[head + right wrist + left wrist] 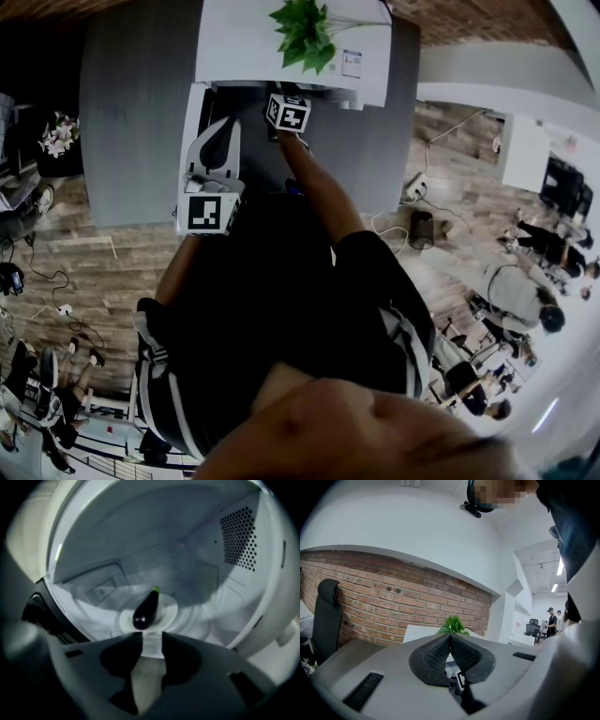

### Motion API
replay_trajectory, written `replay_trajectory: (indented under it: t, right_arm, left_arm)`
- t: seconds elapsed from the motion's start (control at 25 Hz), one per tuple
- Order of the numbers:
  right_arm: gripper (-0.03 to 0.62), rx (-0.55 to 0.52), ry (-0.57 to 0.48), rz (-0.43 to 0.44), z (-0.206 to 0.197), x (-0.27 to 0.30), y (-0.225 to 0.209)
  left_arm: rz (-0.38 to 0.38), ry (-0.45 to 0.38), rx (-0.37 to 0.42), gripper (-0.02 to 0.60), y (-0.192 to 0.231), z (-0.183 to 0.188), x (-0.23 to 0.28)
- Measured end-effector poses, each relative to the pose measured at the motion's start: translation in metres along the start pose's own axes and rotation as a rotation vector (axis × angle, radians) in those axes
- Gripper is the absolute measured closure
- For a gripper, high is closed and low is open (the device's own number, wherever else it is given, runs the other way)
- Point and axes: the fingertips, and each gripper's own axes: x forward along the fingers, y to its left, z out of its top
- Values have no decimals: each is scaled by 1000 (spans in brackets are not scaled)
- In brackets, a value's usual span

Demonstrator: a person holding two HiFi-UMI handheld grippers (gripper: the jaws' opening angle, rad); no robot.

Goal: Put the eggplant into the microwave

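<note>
– Right gripper view: where is the eggplant (146,609)?

– Inside the microwave (201,569). It lies on its side on the round white plate (168,614) at the middle of the floor, dark and glossy, with the green stem end towards the back wall.

– Is the right gripper (152,637) holding it?

– No. Its jaws stand a narrow gap apart with nothing between them, and the eggplant lies just beyond their tips, apart from both.

– What else shows in there?

– A patch of vent holes (239,536) on the wall at the right of that view, and white walls all round.

– And from the head view?

– The microwave (253,42) sits on a grey table (131,112) with a green plant (305,33) on top. The right gripper (281,131) reaches in at the opening, so only its marker cube (288,112) shows clearly. The left gripper (222,141) is held beside it, nearer the person, outside the microwave.

– What is the left gripper (450,641) doing?

– Its jaws are pressed together, pads touching, with nothing held. Past them I see a brick wall (393,602) and the plant (452,624).
</note>
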Motion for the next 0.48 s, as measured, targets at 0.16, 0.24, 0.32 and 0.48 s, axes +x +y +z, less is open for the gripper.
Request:
replay_trajectory:
  t: [0.16,0.24,0.32,0.48]
  right_arm:
    - [474,1,-10,2,2,-8,1]
    - [499,6,-14,2,2,-13,2]
    - [519,17,-17,10,1,-19,4]
    - [540,31,-14,14,-8,-33,6]
  left_arm:
    - [-2,-4,16,546,-2,0,-5]
    - [0,-15,16,546,-4,3,-8]
    - [1,-17,23,546,-6,5,-12]
    - [6,-50,27,546,-11,14,-23]
